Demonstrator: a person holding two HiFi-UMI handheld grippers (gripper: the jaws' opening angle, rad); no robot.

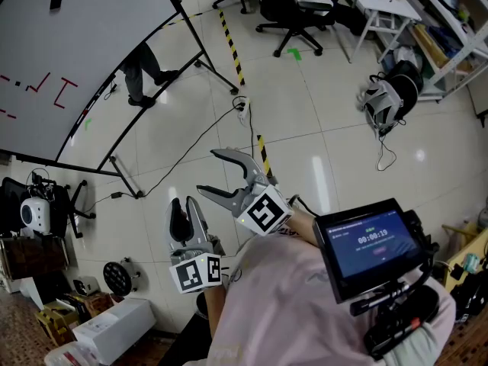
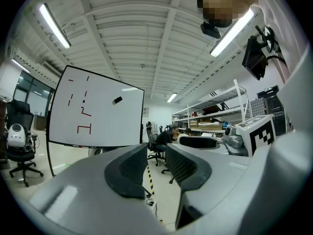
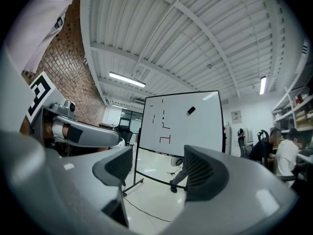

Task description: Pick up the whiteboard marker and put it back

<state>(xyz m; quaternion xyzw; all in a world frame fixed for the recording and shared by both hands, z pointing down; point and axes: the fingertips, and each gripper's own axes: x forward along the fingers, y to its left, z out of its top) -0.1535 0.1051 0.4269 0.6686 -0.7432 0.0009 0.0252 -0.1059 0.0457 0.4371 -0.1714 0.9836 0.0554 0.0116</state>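
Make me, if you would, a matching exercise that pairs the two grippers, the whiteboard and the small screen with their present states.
Things:
1. left gripper
2. right gripper
3. whiteboard
4. screen

States:
A. lit blue
B. fingers wide apart, nothing between them
C. marked with red lines
D. fingers together, nothing between them

Pairs: 1-D, 2-B, 3-C, 4-A
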